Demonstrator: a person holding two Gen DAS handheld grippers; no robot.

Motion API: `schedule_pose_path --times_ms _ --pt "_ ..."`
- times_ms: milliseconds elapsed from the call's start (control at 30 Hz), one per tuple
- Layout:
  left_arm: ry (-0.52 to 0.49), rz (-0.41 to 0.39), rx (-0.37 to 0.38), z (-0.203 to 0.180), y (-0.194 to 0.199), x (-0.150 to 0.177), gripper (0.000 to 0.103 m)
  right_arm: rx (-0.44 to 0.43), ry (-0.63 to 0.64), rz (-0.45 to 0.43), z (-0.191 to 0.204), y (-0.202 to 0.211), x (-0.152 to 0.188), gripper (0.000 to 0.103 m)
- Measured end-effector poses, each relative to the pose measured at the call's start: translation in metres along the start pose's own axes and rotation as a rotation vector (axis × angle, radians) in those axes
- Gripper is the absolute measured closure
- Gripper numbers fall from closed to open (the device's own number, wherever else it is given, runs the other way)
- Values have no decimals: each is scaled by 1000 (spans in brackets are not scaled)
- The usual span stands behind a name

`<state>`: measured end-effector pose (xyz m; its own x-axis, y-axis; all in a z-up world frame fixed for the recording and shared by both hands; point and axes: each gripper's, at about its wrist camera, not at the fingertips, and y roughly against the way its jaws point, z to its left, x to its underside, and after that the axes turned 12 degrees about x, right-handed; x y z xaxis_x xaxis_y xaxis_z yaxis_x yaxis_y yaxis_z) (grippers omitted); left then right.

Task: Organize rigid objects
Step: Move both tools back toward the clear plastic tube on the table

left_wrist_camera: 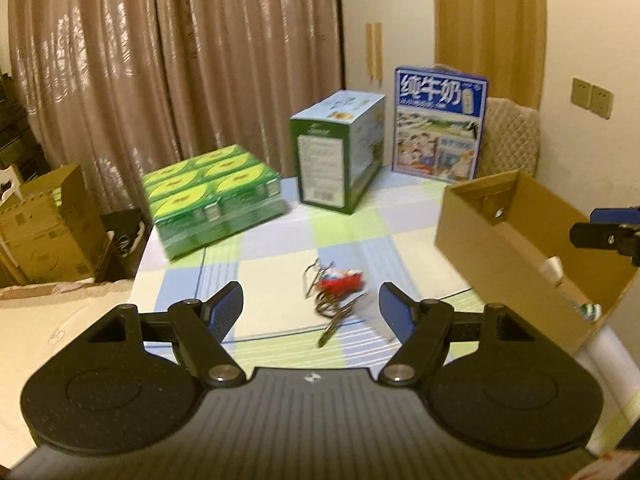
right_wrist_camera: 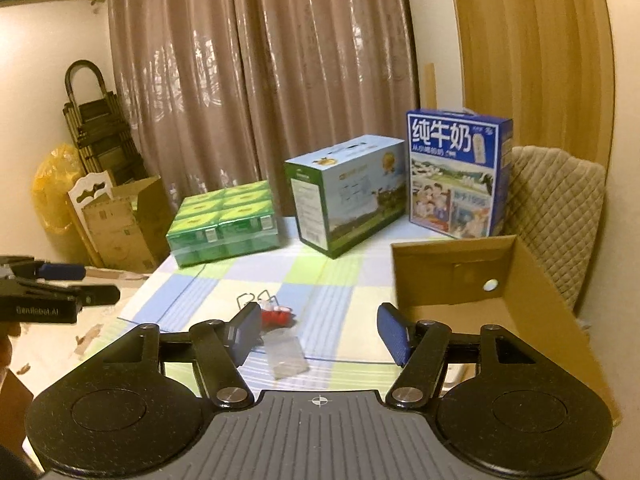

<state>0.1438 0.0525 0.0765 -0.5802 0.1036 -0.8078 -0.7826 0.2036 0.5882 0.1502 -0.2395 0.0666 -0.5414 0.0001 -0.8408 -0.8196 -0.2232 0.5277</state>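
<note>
A small pile lies on the checked tablecloth [left_wrist_camera: 280,264]: a red toy [left_wrist_camera: 340,282], a wire clip [left_wrist_camera: 316,276] and a metal spring piece [left_wrist_camera: 332,312]. My left gripper [left_wrist_camera: 310,312] is open and empty, just in front of the pile. In the right wrist view the red toy [right_wrist_camera: 276,316] lies beside a clear plastic bag [right_wrist_camera: 286,354]. My right gripper [right_wrist_camera: 320,334] is open and empty, to the right of the pile. An open cardboard box [left_wrist_camera: 532,248] stands at the right, with small items inside; it also shows in the right wrist view [right_wrist_camera: 480,280].
A green drink pack [left_wrist_camera: 212,200], a green-blue carton [left_wrist_camera: 340,148] and a blue milk carton [left_wrist_camera: 440,124] stand at the table's back. Curtains hang behind. More cardboard boxes [left_wrist_camera: 48,224] sit on the floor at left. A padded chair [right_wrist_camera: 556,208] stands at right.
</note>
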Motion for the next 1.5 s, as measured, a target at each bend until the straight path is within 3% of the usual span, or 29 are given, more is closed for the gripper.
schedule_pose_path --times_ms 300,633,967,1500 --pt "8 21 -26 20 -34 42 32 -22 -8 28 30 -46 27 42" --pt "26 55 46 37 -95 73 32 -18 27 96 51 -113 49 42" --pt "85 94 102 55 -126 76 33 -20 45 173 58 -164 62 42" --pt "-4 111 116 60 -153 70 33 -69 115 249 71 -207 72 42"
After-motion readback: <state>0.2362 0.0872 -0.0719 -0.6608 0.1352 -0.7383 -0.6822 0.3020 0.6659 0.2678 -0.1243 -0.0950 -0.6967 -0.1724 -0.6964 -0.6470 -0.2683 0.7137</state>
